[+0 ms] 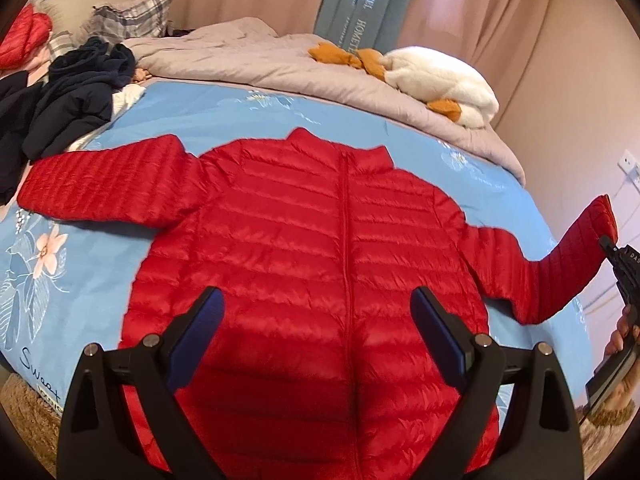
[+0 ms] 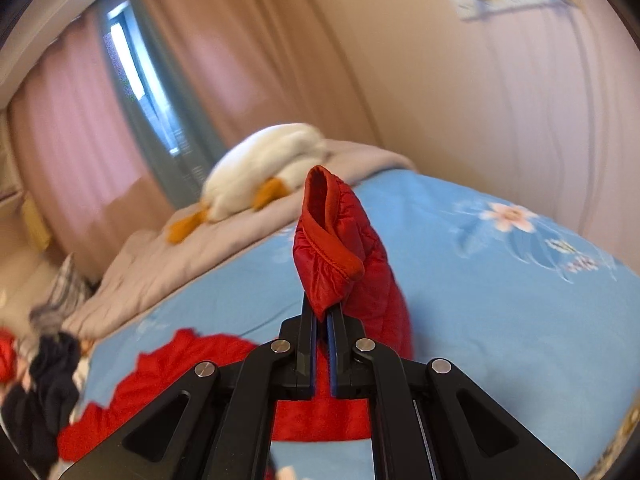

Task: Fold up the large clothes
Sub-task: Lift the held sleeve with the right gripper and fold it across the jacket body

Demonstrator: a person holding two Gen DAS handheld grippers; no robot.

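A red quilted puffer jacket (image 1: pixel 320 240) lies front up and zipped on the blue floral bedspread (image 1: pixel 224 112), its left sleeve spread flat to the left. My left gripper (image 1: pixel 318 300) is open and empty, hovering over the jacket's lower front. My right gripper (image 2: pixel 323 312) is shut on the cuff of the jacket's right sleeve (image 2: pixel 332 240) and holds it lifted off the bed. It also shows at the right edge of the left wrist view (image 1: pixel 608 242), holding the raised sleeve (image 1: pixel 568 264).
A pile of dark navy clothes (image 1: pixel 68 96) lies at the bed's far left. A grey quilt (image 1: pixel 280 64) with a white plush goose (image 1: pixel 436 80) lies along the back. A plaid pillow (image 1: pixel 132 16) and a red garment (image 1: pixel 24 36) are at far left. Curtains and wall stand behind.
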